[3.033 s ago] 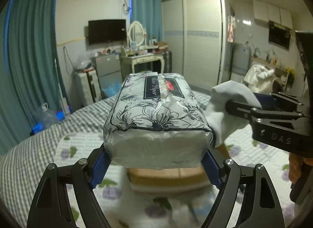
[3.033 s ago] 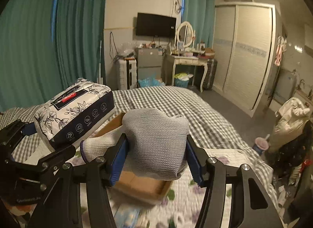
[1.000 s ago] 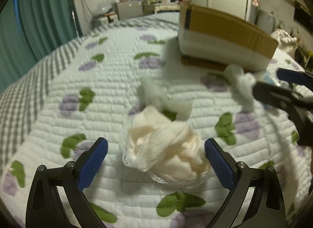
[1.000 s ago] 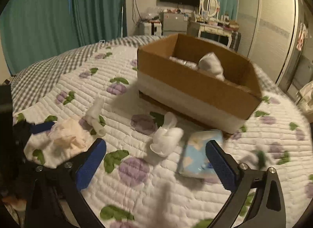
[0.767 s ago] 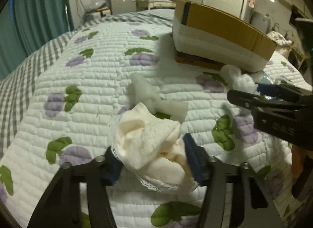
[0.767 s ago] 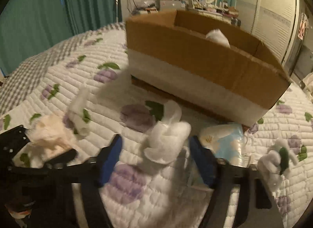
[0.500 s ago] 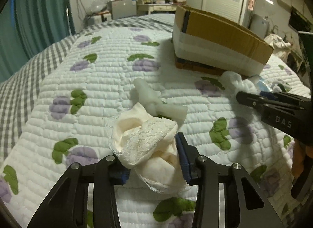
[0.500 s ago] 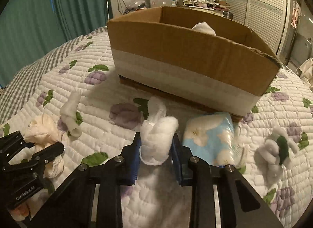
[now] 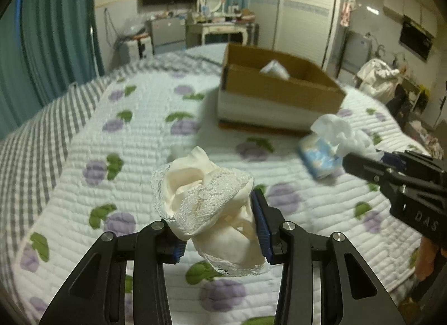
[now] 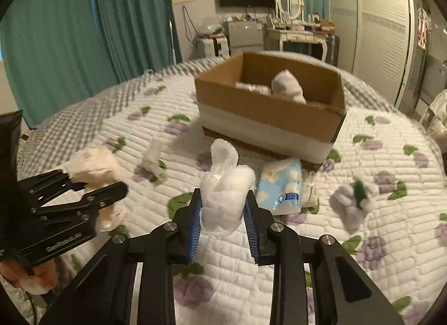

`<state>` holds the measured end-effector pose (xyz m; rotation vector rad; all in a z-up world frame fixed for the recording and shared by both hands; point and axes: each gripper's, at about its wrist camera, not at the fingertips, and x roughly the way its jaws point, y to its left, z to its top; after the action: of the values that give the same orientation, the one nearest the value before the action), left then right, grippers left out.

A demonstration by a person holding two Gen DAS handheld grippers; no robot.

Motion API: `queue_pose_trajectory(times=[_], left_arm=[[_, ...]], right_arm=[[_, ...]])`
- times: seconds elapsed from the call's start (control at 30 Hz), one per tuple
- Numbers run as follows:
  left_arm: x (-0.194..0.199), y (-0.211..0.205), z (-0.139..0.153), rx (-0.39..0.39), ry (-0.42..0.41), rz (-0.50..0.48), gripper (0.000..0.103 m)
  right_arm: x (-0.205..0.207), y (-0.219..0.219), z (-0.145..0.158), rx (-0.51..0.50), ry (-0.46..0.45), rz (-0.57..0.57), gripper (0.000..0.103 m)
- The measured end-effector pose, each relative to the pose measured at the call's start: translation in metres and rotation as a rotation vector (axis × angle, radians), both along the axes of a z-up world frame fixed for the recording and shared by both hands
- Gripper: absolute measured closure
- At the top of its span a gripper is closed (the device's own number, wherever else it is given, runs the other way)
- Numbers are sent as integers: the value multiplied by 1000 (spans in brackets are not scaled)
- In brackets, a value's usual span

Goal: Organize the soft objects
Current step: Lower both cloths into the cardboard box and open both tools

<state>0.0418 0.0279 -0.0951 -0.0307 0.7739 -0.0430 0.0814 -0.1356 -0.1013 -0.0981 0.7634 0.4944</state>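
My left gripper [image 9: 216,219] is shut on a cream lace-trimmed cloth [image 9: 206,193] and holds it above the quilt; it also shows in the right wrist view [image 10: 92,168]. My right gripper [image 10: 223,213] is shut on a white crumpled plastic bag [image 10: 223,185], also lifted; it shows in the left wrist view [image 9: 340,135]. The open cardboard box [image 10: 268,118] stands ahead on the bed with a white sock [image 10: 287,85] and a tissue pack inside. The box also shows in the left wrist view [image 9: 279,93].
On the flowered quilt [image 10: 391,213] lie a blue tissue packet [image 10: 282,182], a white rolled item [image 10: 153,160] and a white and green bundle [image 10: 352,196]. Teal curtains [image 10: 83,31] hang left. A dresser and wardrobe stand beyond the bed.
Both grippers closed on their items and lifted them off the quilt. Earlier, the tissue pack and grey sock were held over the box and now lie inside.
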Motion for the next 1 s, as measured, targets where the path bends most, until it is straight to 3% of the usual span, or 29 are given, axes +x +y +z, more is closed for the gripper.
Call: queue_pose_trajectory(times=[0.23, 0.37, 0.63, 0.83, 1.0], left_arm=[[1, -19, 55, 8, -106, -21, 63], [19, -27, 87, 1, -165, -33, 63], [86, -36, 132, 21, -264, -46, 63], [152, -41, 116, 44, -234, -50, 63], [195, -47, 80, 48, -169, -65, 63]], right_arm=[[-8, -9, 56, 24, -79, 30, 75], [-1, -18, 98, 20, -167, 21, 75], [60, -24, 165, 35, -265, -10, 75], [123, -19, 164, 20, -251, -43, 75], [182, -18, 126, -20, -183, -79, 75]])
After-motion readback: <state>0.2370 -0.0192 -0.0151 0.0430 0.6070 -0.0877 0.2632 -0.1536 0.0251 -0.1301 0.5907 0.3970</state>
